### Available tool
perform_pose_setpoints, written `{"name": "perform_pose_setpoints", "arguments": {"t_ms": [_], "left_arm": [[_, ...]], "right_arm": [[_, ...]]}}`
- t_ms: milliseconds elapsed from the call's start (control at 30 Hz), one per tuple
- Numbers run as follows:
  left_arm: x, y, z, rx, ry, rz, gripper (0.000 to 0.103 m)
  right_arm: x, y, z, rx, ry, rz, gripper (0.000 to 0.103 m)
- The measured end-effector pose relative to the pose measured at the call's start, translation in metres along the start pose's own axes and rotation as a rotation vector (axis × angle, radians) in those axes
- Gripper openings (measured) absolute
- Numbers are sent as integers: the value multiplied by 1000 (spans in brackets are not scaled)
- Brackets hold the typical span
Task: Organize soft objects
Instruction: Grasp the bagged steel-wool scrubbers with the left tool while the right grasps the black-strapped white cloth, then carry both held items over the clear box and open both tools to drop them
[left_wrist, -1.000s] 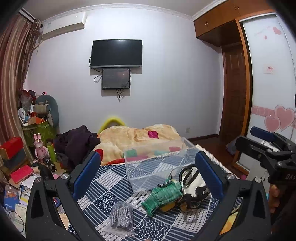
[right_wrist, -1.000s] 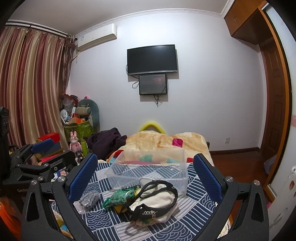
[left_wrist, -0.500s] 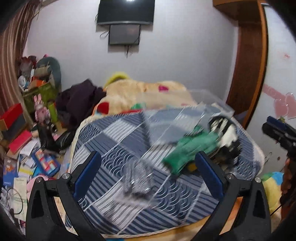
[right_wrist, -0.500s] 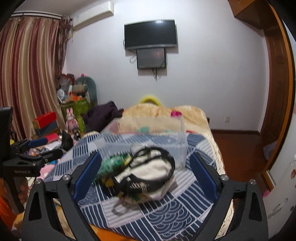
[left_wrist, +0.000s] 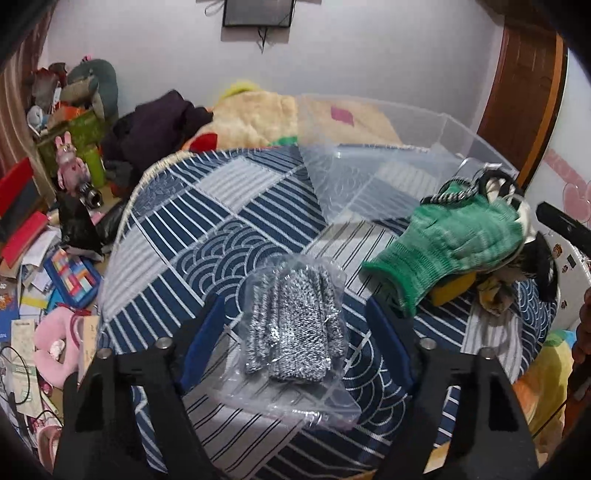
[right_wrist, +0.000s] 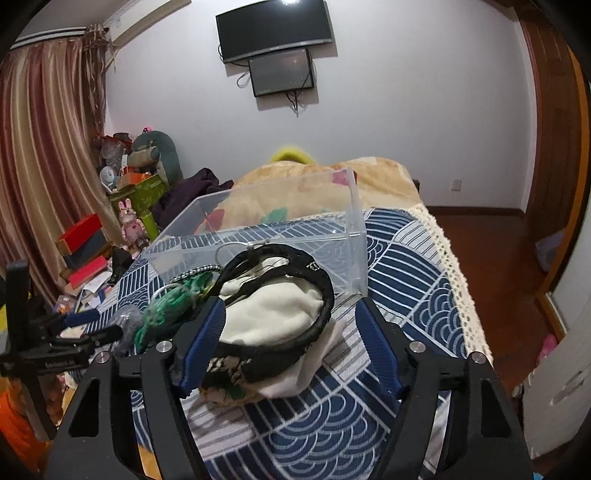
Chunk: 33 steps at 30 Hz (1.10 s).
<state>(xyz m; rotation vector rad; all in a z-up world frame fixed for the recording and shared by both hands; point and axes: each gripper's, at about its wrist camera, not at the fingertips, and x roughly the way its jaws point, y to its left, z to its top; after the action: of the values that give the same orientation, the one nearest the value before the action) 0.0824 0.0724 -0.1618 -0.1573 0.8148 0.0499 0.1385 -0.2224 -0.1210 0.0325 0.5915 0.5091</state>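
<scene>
1. I saw my left claw (left_wrist: 295, 332) spread wide and empty, with the grey knit gloves in a clear plastic bag (left_wrist: 291, 328) lying flat between its blue pads on the blue patterned bed cover (left_wrist: 207, 221).
2. My right claw (right_wrist: 286, 349) was also spread and held nothing. A cream cloth bag with a black strap (right_wrist: 273, 314) sat between its fingers.
3. A green knit glove (left_wrist: 450, 243) rested beside that cloth bag, to the right of the bagged gloves.
4. An empty clear plastic bin (right_wrist: 266, 229) stood just behind the pile on the bed.
5. I judged the step was to pinch the bagged gloves. To do it well, I needed to lower the left claw until its pads straddled the knit bulk, not only the slippery film.
6. I judged a close across the middle would stop the bag sliding out during the lift to the bin.
</scene>
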Motion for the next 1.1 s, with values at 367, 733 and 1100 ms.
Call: {"name": "perform_pose_setpoints", "arguments": {"t_ms": [367,733,1100], "left_arm": [[0,3,-6,-7,16,-25,34],[-49,-4,23,14,-147,-38,32],[-69,-24,76,57,-276,-98,32]], "right_arm": [[19,-13,-3,86,61,65,28],[-25,-7,10,56,-72,72,12],[-54,12,55,-22,-253,34,12]]}}
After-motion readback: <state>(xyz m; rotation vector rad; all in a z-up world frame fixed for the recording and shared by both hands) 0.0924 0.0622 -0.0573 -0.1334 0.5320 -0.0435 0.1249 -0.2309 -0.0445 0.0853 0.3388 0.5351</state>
